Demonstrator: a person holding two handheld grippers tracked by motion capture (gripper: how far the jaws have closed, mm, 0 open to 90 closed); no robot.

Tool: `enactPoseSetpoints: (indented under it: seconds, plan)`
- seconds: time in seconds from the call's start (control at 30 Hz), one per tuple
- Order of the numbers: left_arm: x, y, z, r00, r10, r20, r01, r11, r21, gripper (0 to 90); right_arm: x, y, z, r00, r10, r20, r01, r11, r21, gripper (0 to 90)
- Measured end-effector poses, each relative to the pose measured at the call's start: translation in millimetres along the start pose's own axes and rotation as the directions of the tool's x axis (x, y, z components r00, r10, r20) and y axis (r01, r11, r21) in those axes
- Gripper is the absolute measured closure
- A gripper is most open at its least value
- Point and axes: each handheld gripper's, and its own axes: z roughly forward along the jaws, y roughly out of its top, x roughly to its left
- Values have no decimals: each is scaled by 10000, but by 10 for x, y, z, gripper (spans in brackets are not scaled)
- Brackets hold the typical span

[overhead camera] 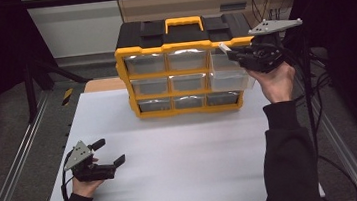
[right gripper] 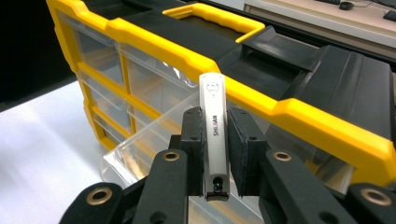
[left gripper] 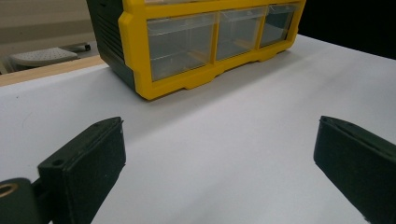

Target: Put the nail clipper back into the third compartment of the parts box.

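One slim silver nail clipper (right gripper: 214, 135), pinched upright in the right tool (right gripper: 215, 140), hangs directly above the pulled-out clear plastic drawer (right gripper: 140, 154) of the yellow-and-black organizer (right gripper: 154, 51); left tool (left gripper: 219, 163) wide, idle.

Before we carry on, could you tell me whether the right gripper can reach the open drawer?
Probably yes: the right gripper, shut on the nail clipper, hovers at the pulled-out drawer, with nothing between.
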Motion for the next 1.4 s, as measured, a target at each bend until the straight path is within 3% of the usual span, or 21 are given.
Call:
enactPoseSetpoints:
  seconds: [0.43, 0.93, 1.17, 1.4]
  plan:
    - [-1, -1, 4, 10000, 8, -6, -8, 10000, 27, 22, 0, -113, 37, 9999, -132, -82, 136, 9988, 471, 775]
    - [-1, 0, 2, 10000, 16, -23, -16, 10000, 22, 22, 59, -141, 55, 9974, -693, 213, 669, 9929, 984, 766]
    - [0, -1, 2, 10000, 14, -14, -14, 10000, 23, 22, 59, -159, 9, 9979, -564, 315, 551, 9977, 389, 735]
    - [-2, 0, 2, 10000, 18, -16, -18, 10000, 26, 22, 83, -198, -77, 9990, -235, 376, 260, 9975, -664, 546]
